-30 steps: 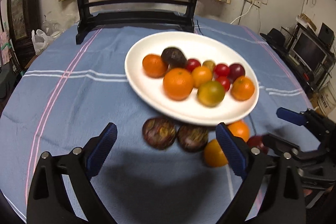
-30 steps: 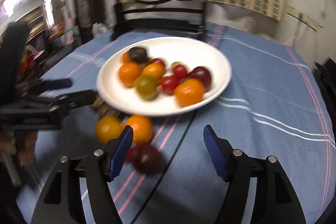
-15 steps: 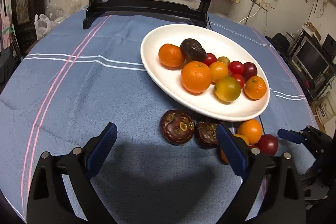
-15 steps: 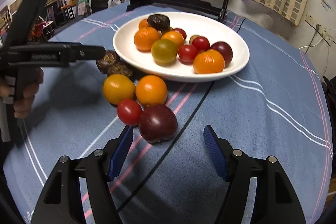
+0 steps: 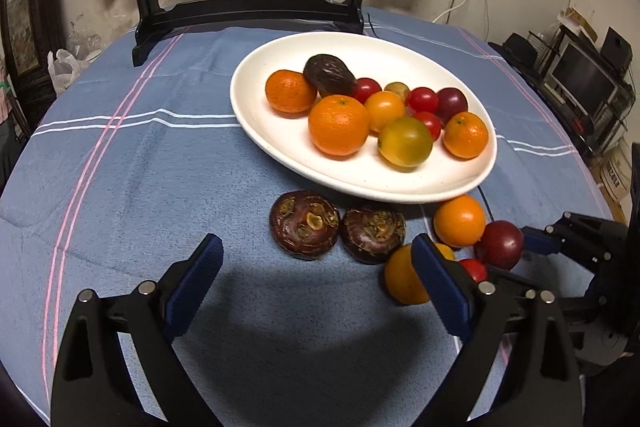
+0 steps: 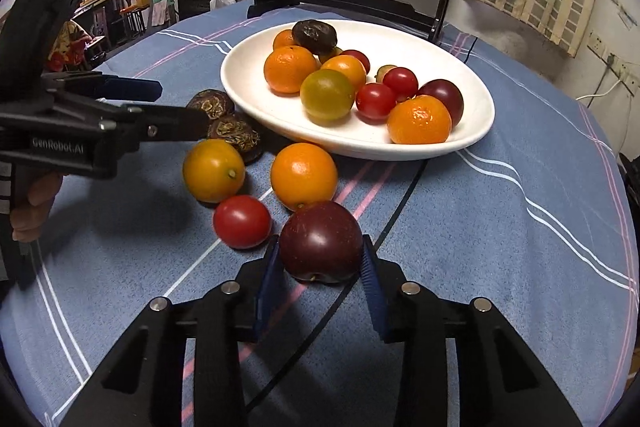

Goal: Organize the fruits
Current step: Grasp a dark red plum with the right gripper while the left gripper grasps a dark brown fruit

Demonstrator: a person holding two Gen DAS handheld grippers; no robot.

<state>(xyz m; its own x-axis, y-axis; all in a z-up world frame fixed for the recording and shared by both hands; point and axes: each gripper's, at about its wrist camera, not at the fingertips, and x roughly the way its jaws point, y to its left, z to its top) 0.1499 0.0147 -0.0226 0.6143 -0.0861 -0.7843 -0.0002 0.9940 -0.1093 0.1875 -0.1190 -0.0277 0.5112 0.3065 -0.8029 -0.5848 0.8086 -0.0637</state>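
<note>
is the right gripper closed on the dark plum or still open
Closed: the right gripper has both blue fingers against the plum.

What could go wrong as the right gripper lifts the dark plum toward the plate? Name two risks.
1. The right gripper clamps the round, smooth plum near its sides, so it might slip out during the lift.
2. The cherry tomato and an orange lie close beside the plum; a sideways move could nudge them rolling across the tablecloth.

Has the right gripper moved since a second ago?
Yes. The right gripper advanced toward the white plate and closed around the dark plum.
</note>
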